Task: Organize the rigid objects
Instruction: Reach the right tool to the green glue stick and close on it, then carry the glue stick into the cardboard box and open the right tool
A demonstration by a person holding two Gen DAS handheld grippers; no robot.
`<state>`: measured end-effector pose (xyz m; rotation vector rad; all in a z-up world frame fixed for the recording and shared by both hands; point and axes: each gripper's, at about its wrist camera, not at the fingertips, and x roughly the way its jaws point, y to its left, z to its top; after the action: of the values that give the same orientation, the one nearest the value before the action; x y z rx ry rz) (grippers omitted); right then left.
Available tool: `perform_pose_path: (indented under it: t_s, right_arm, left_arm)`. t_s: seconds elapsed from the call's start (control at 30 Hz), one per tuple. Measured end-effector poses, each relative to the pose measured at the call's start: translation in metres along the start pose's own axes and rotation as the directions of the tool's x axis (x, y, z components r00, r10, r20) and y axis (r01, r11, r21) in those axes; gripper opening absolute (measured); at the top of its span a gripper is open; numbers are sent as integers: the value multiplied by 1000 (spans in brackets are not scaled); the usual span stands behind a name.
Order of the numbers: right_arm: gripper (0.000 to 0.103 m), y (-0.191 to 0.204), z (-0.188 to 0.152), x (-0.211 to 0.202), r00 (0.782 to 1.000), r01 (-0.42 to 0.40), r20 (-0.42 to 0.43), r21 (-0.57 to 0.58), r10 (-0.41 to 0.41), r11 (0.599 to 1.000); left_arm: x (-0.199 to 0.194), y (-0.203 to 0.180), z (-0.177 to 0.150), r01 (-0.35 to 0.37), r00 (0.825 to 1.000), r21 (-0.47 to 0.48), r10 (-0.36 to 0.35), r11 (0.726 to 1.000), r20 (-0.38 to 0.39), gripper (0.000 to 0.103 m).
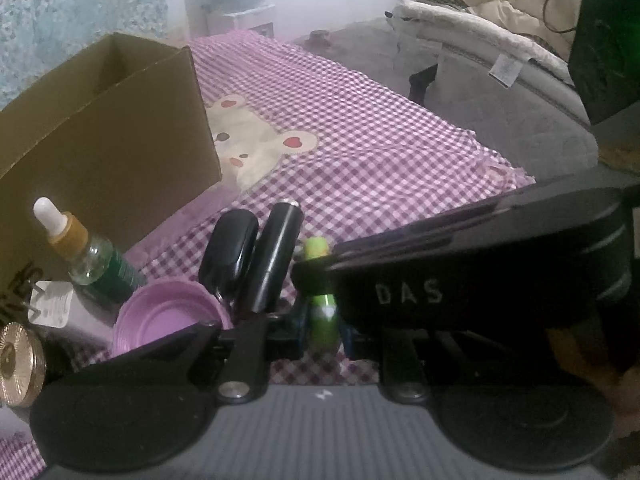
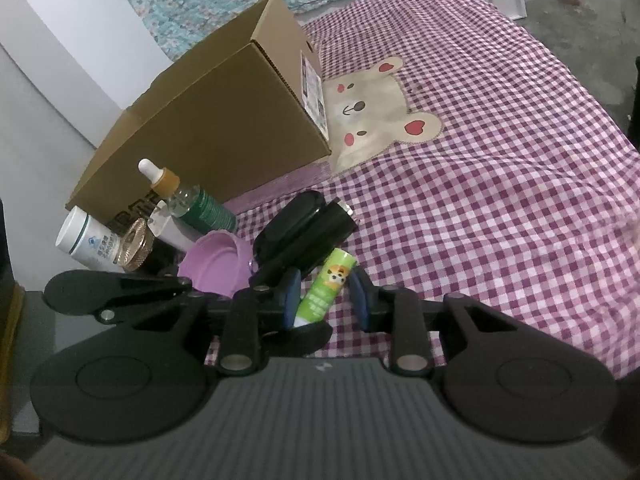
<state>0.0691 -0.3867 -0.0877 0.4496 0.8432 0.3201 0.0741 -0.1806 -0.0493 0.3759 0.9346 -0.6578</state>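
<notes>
A green tube is seen lying on the checked cloth between the blue pads of the right gripper, which are not yet pressed on it. The left gripper is clenched shut on nothing visible, beside a black case, a purple lid and a dropper bottle, with a cardboard box behind.

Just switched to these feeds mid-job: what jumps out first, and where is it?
A green tube with a cartoon label sits between the right gripper's blue pads, at the near edge of a clutter of bottles and lids. Behind the clutter stands an open cardboard box. To the right of the box, a bear patch shows on the purple checked cloth.
</notes>
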Motion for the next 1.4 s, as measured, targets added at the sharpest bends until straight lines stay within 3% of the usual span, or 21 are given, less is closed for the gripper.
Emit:
perform_pose_path:
  t_s: [0.23,0.3,0.43,0.63,0.77,1.13,1.4]
  right_arm:
    - [14,-3,-4,-6,1000,-14,15,42,13,999]
    - [9,0,-6,-12,1000,-15,27,39,14,999]
    - [7,16,-7,-27,998,-18,56,5,18,1000]
    - [7,30,-10,-30,997,17,74,-34,-15,999]
    - [9,17,-17,-23,999,9,41,47,-11,999]
    - [18,-7,-17,-18,998,-42,-39,207,51,977]
    - [19,-1,-5,0,994,-44,-90,212,65,976]
  left_arm:
    - [-3,-3,-2,-11,1000,-20,11,1000,18,16]
    - [-9,-3,-3,-12,999,-24,13,1000,39,16]
    - [-31,-6,-3,-2,995,-29,5,1000,101,16]
    - [-31,-11,-11,-20,993,-14,21,1000,119,16]
    - [-22,-10,-21,-36,994,-12,37,999,99,16]
    - [-11,-1,-25,12,998,-41,-9,999,57,17]
    - [-11,2,-27,33,997,-27,-31,999,77,23]
